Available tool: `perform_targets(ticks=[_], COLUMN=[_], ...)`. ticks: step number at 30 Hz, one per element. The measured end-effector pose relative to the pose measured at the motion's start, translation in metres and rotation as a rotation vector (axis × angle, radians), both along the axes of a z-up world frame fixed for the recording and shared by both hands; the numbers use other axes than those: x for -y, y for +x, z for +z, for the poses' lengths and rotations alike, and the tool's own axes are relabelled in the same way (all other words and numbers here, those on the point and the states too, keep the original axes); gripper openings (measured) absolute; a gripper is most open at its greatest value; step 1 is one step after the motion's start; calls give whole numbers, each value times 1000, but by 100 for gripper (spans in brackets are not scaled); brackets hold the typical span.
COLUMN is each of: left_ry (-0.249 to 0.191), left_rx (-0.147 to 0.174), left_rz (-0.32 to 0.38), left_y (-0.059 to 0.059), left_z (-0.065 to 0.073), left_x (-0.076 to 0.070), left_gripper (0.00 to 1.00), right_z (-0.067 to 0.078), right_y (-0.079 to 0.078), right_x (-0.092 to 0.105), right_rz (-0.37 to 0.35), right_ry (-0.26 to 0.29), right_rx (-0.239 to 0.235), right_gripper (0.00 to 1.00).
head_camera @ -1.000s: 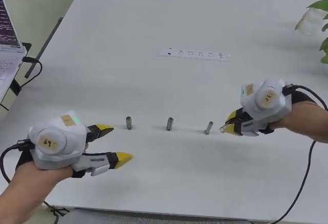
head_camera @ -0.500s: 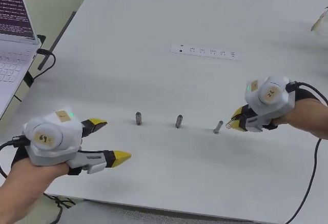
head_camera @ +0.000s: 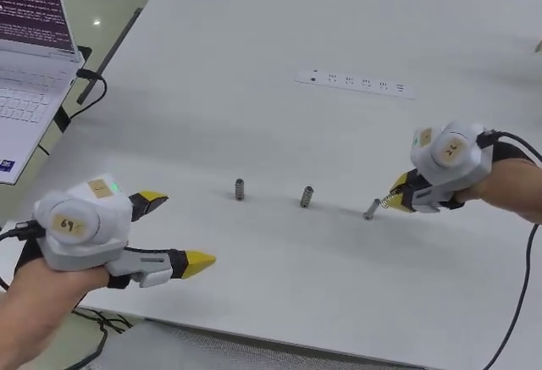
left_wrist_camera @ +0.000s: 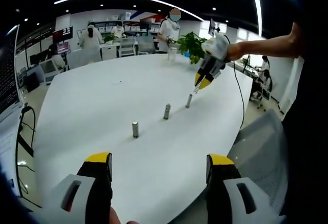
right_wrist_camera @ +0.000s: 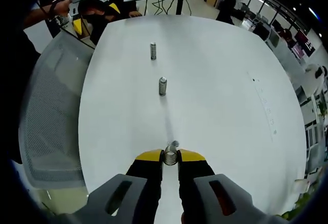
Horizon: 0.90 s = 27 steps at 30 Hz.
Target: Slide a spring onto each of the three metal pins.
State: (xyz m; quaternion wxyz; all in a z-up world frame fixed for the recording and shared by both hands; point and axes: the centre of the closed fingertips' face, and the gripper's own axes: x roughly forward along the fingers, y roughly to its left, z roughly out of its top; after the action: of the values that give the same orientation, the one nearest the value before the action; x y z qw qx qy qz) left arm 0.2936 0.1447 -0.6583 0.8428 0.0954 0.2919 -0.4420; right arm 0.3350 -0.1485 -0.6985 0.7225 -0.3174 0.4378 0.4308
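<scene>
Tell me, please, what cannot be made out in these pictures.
- Third pin: right gripper view, mostly hidden behind the spring in the right gripper; whether the spring is over its tip, cannot tell.
- Same joint, head view: too small.
- Laptop: head view, cut by the left edge; screen text too small.

Laptop (head_camera: 30, 57); power strip (head_camera: 356, 83); perhaps plant (left_wrist_camera: 191, 45)

Left gripper (head_camera: 176, 228) and right gripper (head_camera: 398, 199): chunky white shells, black jaws, yellow tips (head_camera: 199, 260), black cable (head_camera: 506, 139) each. Left one's tan sticker (head_camera: 69, 226) says 69.
</scene>
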Motion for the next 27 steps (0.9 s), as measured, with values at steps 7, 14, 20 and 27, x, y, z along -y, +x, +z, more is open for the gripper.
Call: perform_targets(ticks=[7, 14, 20, 27], left_ry=[-1, -2, -3, -5], left_rx=[-4, -8, -14, -19], left_rz=[7, 14, 23, 33], left_y=[0, 1, 2, 3], left_z=[0, 0, -2, -3], left_x=[0, -1, -4, -7], left_gripper=[73, 73, 73, 72], right_z=[-5, -7, -11, -16], right_y=[5, 10, 11, 12], right_x=[4, 3, -2, -4], right_rz=[7, 16, 33, 42], right_ry=[-9, -9, -10, -15], right_rx=[-11, -21, -35, -50], right_gripper=[9, 9, 9, 9])
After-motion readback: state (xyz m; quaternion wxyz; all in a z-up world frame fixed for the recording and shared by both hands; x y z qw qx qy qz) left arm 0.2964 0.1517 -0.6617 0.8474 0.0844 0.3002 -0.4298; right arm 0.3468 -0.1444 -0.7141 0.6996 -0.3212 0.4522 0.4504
